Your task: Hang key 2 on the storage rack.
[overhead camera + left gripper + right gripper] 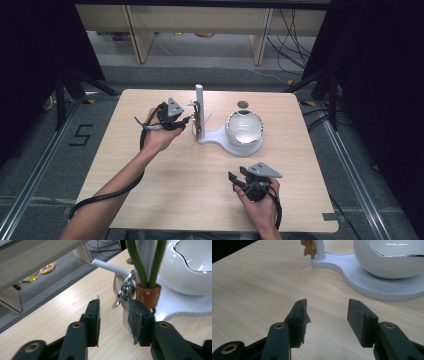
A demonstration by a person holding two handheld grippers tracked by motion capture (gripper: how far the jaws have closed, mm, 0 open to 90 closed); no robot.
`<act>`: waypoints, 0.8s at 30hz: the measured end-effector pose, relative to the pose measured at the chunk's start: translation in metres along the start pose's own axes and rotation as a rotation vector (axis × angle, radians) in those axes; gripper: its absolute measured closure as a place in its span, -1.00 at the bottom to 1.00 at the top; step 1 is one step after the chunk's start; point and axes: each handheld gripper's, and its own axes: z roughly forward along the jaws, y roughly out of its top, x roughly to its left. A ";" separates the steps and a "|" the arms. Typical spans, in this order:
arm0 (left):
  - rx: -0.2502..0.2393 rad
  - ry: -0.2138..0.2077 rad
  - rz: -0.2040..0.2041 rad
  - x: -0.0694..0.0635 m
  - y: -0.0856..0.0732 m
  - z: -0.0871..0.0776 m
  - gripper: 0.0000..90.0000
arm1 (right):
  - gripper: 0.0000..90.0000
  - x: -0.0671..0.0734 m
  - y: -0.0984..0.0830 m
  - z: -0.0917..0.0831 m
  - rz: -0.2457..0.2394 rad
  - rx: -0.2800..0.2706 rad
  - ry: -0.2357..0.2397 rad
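A white stand (220,136) with an upright post (199,107) and a glossy white bowl (245,127) sits at the table's middle back. A keyring hangs against the post: a green cord loop (136,260), a brown leather tab (147,296) and a metal clasp with keys (125,290). My left gripper (186,120) is just left of the post. In the left gripper view, my left gripper (113,306) is open. The metal pieces hang past its right jaw's tip, and nothing is pinched. My right gripper (235,180) hovers open near the front right, with nothing between its fingers (327,307).
A short white peg (107,266) sticks out from the post beside the clasp. A small dark hole (243,104) marks the tabletop behind the bowl. Wooden shelving legs and cables stand beyond the table's far edge, and black curtains hang on both sides.
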 end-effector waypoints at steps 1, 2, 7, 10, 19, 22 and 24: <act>0.000 -0.004 -0.010 0.002 -0.005 -0.008 0.23 | 0.13 -0.001 0.000 0.001 -0.016 -0.005 0.000; 0.000 -0.004 -0.010 0.002 -0.005 -0.008 0.19 | 0.13 0.000 0.000 0.000 -0.015 -0.002 -0.001; -0.013 -0.026 -0.112 0.012 -0.025 -0.034 -0.06 | 0.12 -0.003 0.001 0.000 -0.039 -0.010 -0.001; -0.027 -0.019 -0.112 0.015 -0.033 -0.042 -0.12 | 0.12 -0.003 0.001 0.001 -0.043 -0.007 -0.002; -0.127 -0.013 -0.294 0.011 -0.090 -0.083 -0.14 | 0.12 -0.002 0.001 0.000 -0.040 0.006 -0.013; -0.154 0.004 -0.363 0.000 -0.112 -0.090 -0.14 | 0.12 -0.004 -0.001 0.004 -0.046 -0.006 -0.005; -0.159 0.012 -0.375 -0.004 -0.119 -0.091 -0.14 | 0.12 -0.003 -0.001 0.004 -0.037 -0.004 0.001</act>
